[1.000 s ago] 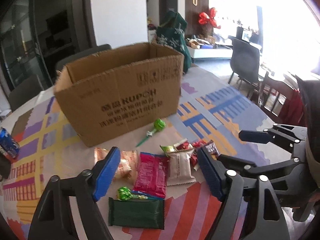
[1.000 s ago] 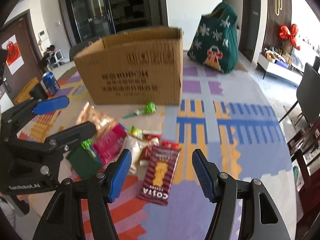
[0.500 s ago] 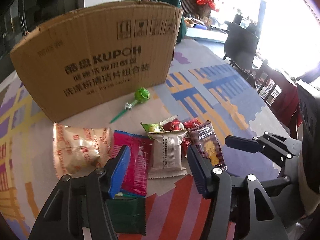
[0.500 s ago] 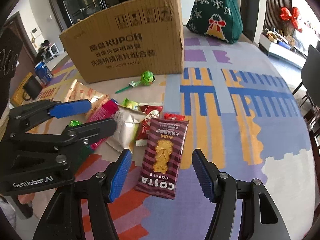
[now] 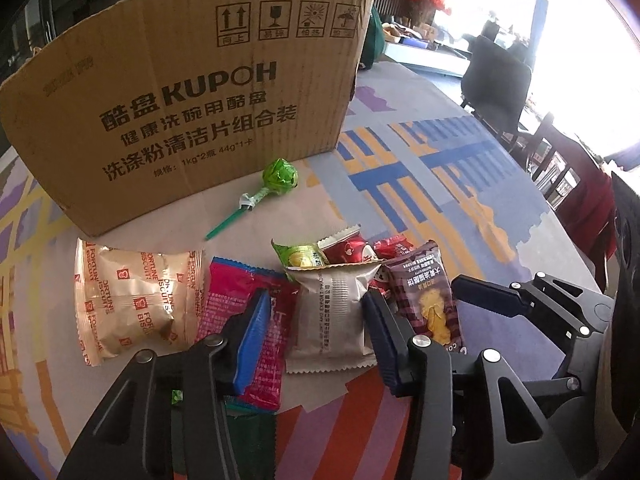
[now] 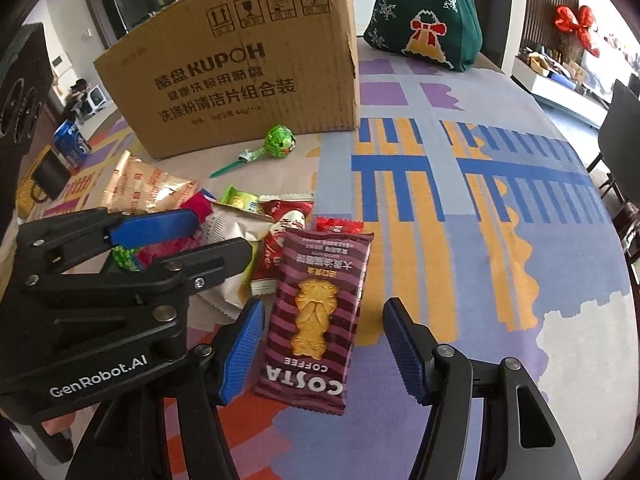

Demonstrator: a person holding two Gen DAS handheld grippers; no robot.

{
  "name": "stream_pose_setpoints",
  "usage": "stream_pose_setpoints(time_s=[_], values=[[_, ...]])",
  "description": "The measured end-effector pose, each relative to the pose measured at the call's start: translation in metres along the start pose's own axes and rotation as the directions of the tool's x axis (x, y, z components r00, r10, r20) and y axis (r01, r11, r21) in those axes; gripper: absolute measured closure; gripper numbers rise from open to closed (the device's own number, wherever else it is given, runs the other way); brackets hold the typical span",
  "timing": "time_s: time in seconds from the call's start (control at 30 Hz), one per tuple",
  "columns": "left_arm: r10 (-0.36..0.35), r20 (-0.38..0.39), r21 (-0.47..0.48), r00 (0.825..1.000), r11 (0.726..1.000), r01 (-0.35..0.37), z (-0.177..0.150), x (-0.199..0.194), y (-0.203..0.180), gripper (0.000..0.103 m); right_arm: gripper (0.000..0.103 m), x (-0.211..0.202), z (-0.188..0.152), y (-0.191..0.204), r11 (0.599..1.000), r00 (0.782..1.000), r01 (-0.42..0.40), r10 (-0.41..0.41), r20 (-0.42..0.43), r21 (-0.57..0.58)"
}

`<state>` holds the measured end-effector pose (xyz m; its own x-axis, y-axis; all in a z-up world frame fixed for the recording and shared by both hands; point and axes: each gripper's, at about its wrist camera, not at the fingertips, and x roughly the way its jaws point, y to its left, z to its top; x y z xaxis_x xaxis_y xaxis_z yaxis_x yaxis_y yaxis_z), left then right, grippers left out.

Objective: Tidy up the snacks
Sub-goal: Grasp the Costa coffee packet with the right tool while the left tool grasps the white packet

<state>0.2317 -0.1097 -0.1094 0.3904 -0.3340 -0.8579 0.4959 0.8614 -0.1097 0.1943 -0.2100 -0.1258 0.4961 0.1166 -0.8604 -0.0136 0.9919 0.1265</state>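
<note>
So both grippers were down low over the snack pile on the bench, each lined up on its own packet. The left gripper had its jaws closing with the beige packet sitting right between them, one pad over the pink packet on its left side and the other at the beige one's right edge; I couldn't see the pads actually pressing it yet, so I'd call it not gripped. The right gripper was spread a bit wider than its target and easing inward, with the maroon Costa biscuit packet lying flat between the pads, a clear gap on each side. Key thing for the grab: that Costa packet's long axis ran straight away from the right gripper, roughly in line with the fingers, so the pads would come in across its narrow width, which looked about ideal. The right gripper was obviously the nearer one for it, the left for the beige one. Further out past both were some small red and green candies, a green lollipop, and behind that the cardboard box, probably where everything's headed.
</note>
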Motion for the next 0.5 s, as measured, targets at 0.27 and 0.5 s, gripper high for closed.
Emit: stream_pose_setpoints(time_s=[0.27, 0.5], values=[[-0.017, -0.026, -0.003, 1.0, 1.0, 0.017, -0.0006, 0.007, -0.0055, 0.072, 0.057, 0.0014, 0.0029, 0.0, 0.999, 0.999, 0.03, -0.029, 0.018, -0.019], [-0.016, -0.005, -0.028, 1.0, 0.999, 0.016, -0.0043, -0.0023, -0.0031, 0.073, 0.06, -0.0007, 0.0016, -0.0049, 1.0, 1.0, 0.01, -0.01, 0.022, -0.007]])
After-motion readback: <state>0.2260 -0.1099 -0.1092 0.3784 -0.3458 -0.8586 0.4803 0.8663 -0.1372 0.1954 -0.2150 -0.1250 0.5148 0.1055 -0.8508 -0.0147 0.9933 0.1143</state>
